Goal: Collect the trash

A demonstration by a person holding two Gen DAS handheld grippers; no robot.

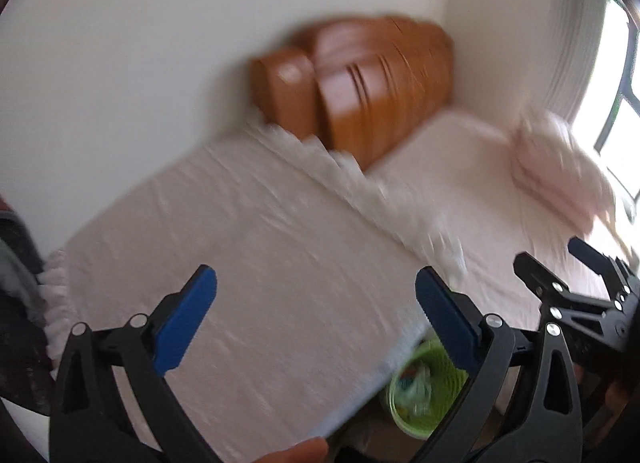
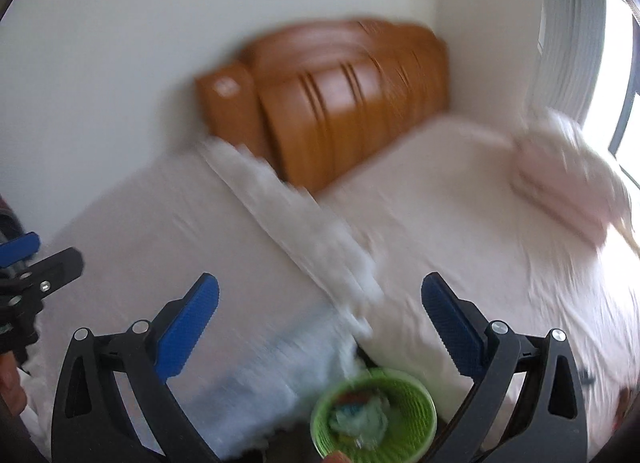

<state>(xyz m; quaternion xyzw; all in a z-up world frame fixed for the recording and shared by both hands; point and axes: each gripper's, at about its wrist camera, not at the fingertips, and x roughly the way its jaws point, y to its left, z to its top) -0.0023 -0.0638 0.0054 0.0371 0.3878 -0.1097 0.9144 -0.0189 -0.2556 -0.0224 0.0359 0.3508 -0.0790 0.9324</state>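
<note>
Tongs are hanging wide open over two pushed-together beds, both blurred. Left gripper (image 1: pixel 316 317) is spreading its blue pads (image 1: pixel 186 321) far apart, holding and touching nothing. Right gripper (image 2: pixel 320 323) is doing the same, pads (image 2: pixel 188 327) empty. Green basket (image 2: pixel 374 413) is sitting near, low on the floor between the beds, with crumpled trash (image 2: pixel 362 417) lying inside. Wooden headboard (image 2: pixel 328 103) is standing far against the wall.
</note>
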